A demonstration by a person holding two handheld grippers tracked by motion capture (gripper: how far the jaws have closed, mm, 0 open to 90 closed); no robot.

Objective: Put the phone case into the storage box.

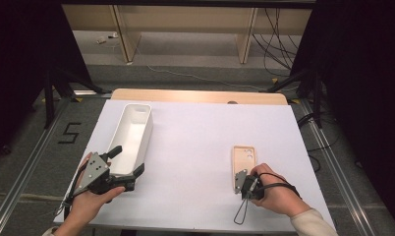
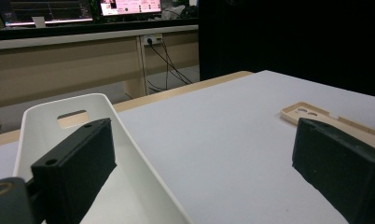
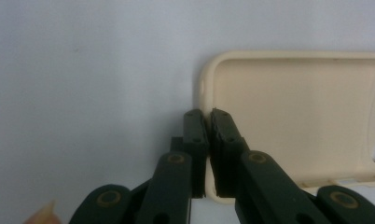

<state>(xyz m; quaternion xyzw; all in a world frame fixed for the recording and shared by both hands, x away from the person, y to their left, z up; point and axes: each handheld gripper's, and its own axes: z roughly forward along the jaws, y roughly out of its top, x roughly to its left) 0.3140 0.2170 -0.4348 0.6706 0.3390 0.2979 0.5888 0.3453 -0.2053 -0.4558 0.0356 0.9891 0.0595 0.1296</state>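
The beige phone case [image 1: 244, 166], lying open-side up on the table's [image 1: 200, 147] right half with its long axis running away from the person, is pinched at its near rim by the closed right gripper [image 3: 208, 122], while the left gripper [image 1: 129, 164] is held wide beside the white bin [image 1: 131, 137].

Looked like a lab or recording studio setup to me. The desk [image 1: 200, 142] was boxed in by black curtains [image 1: 362, 73], loose cables [image 1: 276, 44] ran over the floor, a taped number marked the floor [image 1: 69, 132], and monitors [image 2: 129, 6] glowed behind.
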